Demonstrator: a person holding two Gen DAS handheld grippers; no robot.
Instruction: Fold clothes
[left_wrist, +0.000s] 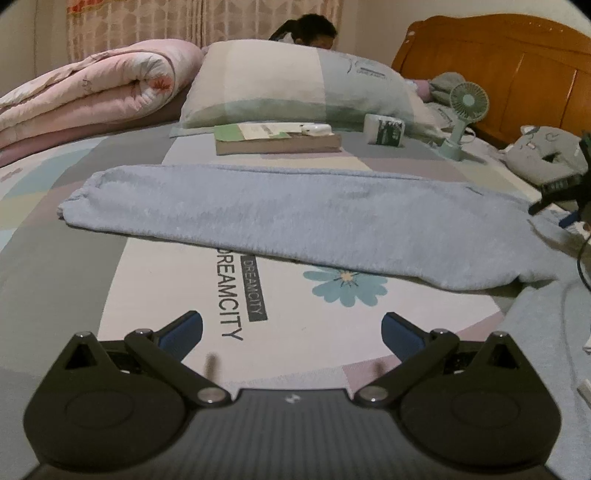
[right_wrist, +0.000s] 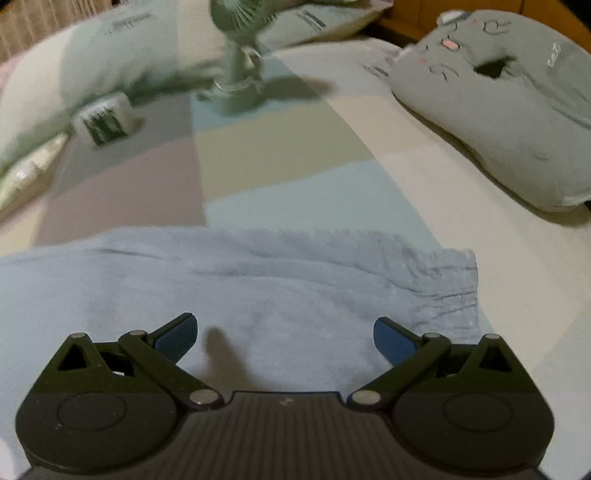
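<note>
A light blue garment (left_wrist: 295, 218), folded lengthwise into a long band, lies across the patchwork bedsheet (left_wrist: 44, 266). My left gripper (left_wrist: 291, 332) is open over bare sheet, short of the garment's near edge, with nothing between its fingers. In the right wrist view the same blue garment (right_wrist: 258, 288) fills the foreground, its gathered waistband end (right_wrist: 450, 291) at the right. My right gripper (right_wrist: 284, 336) hovers open just above the cloth, holding nothing. The right gripper also shows at the far right edge of the left view as a black shape (left_wrist: 565, 184).
Behind the garment lie a book (left_wrist: 277, 138), a white mug (left_wrist: 384, 129), a green desk fan (left_wrist: 463, 110), pillows (left_wrist: 295, 85) and a rolled pink quilt (left_wrist: 85, 96). A grey cat cushion (right_wrist: 509, 103) sits right. A person's head (left_wrist: 314, 31) shows behind the pillows. Wooden headboard (left_wrist: 517, 70) at right.
</note>
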